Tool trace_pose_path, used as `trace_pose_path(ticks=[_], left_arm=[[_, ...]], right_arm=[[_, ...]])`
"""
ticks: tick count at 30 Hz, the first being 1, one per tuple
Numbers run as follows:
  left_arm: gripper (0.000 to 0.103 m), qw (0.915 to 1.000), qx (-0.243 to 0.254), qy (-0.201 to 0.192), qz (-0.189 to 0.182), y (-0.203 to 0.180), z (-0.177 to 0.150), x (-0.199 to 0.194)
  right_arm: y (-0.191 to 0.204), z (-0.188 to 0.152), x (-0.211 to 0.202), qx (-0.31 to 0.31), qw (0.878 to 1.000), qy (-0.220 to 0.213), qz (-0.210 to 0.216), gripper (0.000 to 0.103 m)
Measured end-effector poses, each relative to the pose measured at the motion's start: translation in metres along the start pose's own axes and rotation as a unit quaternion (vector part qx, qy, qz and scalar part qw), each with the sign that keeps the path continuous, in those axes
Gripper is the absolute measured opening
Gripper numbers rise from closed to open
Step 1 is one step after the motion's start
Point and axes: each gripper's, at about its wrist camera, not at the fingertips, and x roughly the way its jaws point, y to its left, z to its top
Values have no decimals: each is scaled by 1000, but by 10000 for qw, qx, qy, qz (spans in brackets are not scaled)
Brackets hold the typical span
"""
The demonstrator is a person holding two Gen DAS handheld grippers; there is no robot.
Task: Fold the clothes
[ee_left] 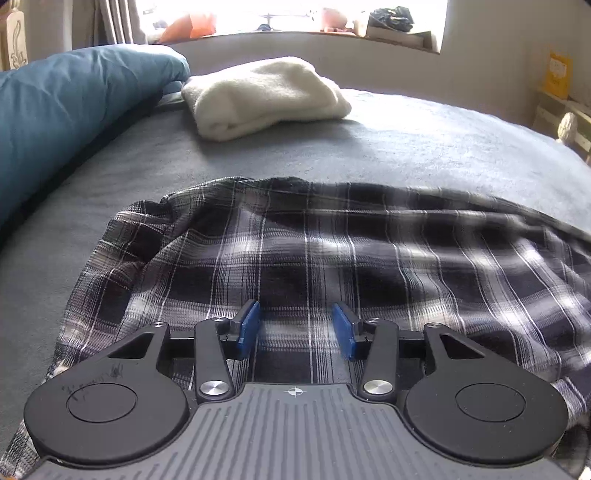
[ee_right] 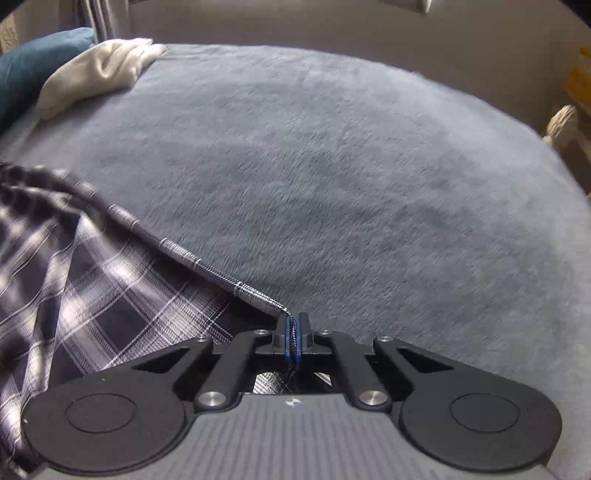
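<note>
A black, grey and white plaid shirt point(ee_left: 332, 258) lies spread and rumpled on the grey bed cover point(ee_left: 424, 147). My left gripper point(ee_left: 295, 325) hovers over the shirt with its blue pads point(ee_left: 249, 326) apart and only flat cloth showing below the gap. In the right wrist view the shirt point(ee_right: 92, 302) fills the lower left, and its hemmed edge point(ee_right: 207, 266) runs taut down into my right gripper point(ee_right: 293, 332). That gripper is shut on the edge, with the cloth pinched between its blue pads.
A folded cream garment point(ee_left: 262, 96) rests at the far side of the bed, beside a teal pillow point(ee_left: 74, 110). A windowsill point(ee_left: 369, 29) with clutter runs behind. Shelving with a yellow box point(ee_left: 557, 74) stands past the bed's right edge.
</note>
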Motion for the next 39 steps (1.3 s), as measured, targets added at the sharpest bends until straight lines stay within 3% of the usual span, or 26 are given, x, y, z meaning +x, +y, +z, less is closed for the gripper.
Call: trace_pose_path(ticks=[10, 14, 17, 22, 26, 29, 32, 35, 37, 39], left_arm=[[44, 9997, -79, -147, 204, 5, 11, 13], [44, 9996, -61, -151, 251, 7, 12, 16], [44, 9995, -4, -154, 270, 6, 11, 17], [45, 9996, 40, -156, 243, 7, 10, 15], [45, 9996, -78, -154, 216, 11, 11, 15], [45, 9996, -80, -156, 203, 11, 13, 13], [45, 9997, -54, -121, 211, 12, 13, 12], [45, 9996, -26, -71, 262, 11, 12, 12], [46, 9996, -14, -52, 286, 11, 10, 11], [46, 9995, -3, -54, 298, 12, 7, 10]], right_arm=[[-11, 64, 7, -261, 9961, -427, -732, 2], [-10, 78, 36, -366, 9946, -361, -906, 2], [-12, 73, 65, -129, 9948, 22, -1010, 5], [-26, 71, 60, 384, 9935, 34, -1074, 38], [-48, 77, 26, 845, 9887, -169, -1226, 44], [-34, 83, 1, 1037, 9917, -475, -595, 43], [14, 92, -3, 855, 9942, -383, 523, 37], [69, 103, 17, 781, 9871, -81, 1396, 32], [98, 113, 38, 807, 9819, 144, 1704, 24], [123, 121, 61, 725, 9817, 359, 1726, 24]])
